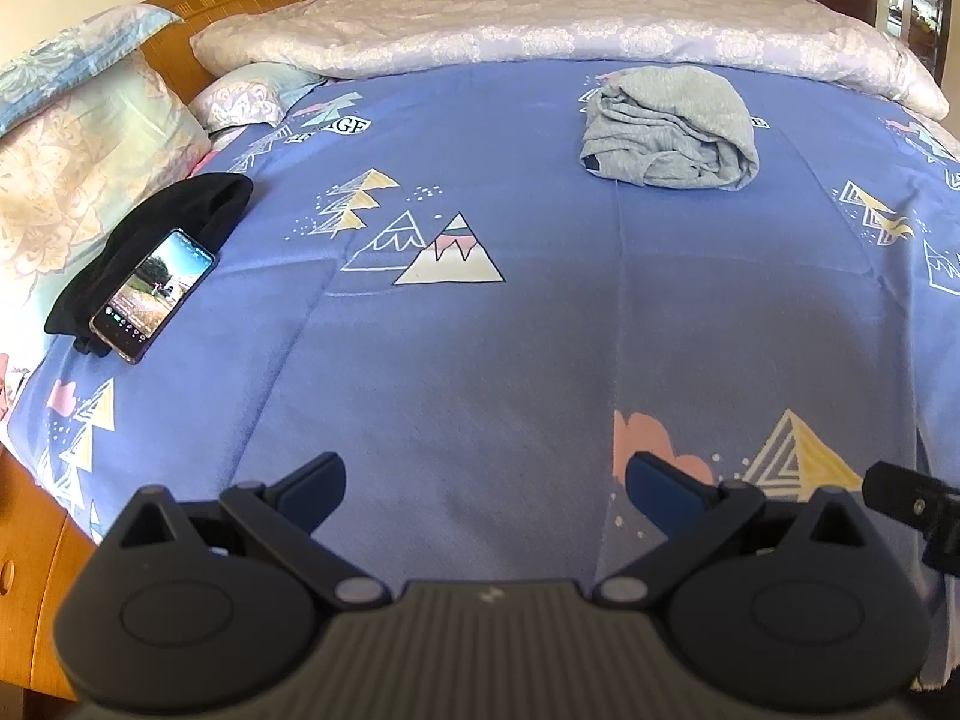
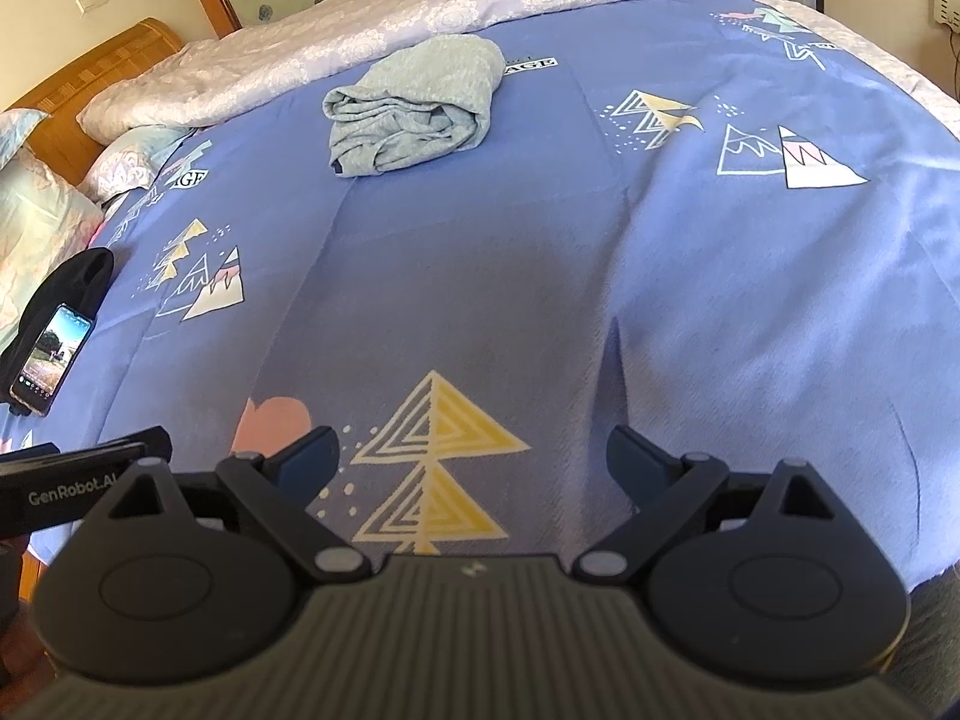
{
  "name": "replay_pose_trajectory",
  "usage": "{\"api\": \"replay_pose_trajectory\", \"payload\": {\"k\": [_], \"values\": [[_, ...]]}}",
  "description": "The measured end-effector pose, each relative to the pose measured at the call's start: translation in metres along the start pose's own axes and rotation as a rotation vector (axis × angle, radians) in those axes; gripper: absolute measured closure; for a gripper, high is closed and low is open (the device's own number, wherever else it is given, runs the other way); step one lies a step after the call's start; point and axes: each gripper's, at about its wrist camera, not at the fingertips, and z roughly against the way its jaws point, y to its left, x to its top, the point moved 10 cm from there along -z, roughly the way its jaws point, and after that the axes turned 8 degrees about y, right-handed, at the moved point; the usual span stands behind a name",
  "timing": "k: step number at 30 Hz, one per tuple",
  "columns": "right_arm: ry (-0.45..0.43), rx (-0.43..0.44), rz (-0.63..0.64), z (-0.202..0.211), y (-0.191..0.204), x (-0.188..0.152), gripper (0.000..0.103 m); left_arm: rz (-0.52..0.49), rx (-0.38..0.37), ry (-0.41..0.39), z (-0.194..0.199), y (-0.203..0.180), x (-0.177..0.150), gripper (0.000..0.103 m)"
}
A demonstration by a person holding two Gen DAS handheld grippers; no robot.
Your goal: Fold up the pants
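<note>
Light grey pants (image 1: 669, 129) lie folded in a compact bundle on the blue patterned bedsheet (image 1: 480, 330), far across the bed near the quilt. They also show in the right wrist view (image 2: 414, 108). My left gripper (image 1: 483, 483) is open and empty, low over the near edge of the bed, far from the pants. My right gripper (image 2: 471, 459) is open and empty, also over the near edge. The right gripper's side shows at the right edge of the left wrist view (image 1: 918, 510).
A phone (image 1: 153, 297) with a lit screen rests on a black cloth (image 1: 156, 240) at the left side of the bed. Pillows (image 1: 78, 180) and a wooden headboard (image 1: 228, 0) stand at the left. A pale floral quilt (image 1: 540, 30) lies along the far side.
</note>
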Motion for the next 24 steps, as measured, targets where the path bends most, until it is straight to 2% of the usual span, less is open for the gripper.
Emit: {"api": "replay_pose_trajectory", "payload": {"k": [12, 24], "values": [[0.007, -0.006, 0.004, -0.002, 0.004, -0.004, 0.006, -0.013, -0.044, 0.031, -0.005, -0.006, -0.006, 0.000], [0.012, -0.009, 0.003, -0.004, 0.006, -0.006, 0.006, -0.019, -0.047, 0.052, -0.009, -0.008, -0.011, 0.000]]}}
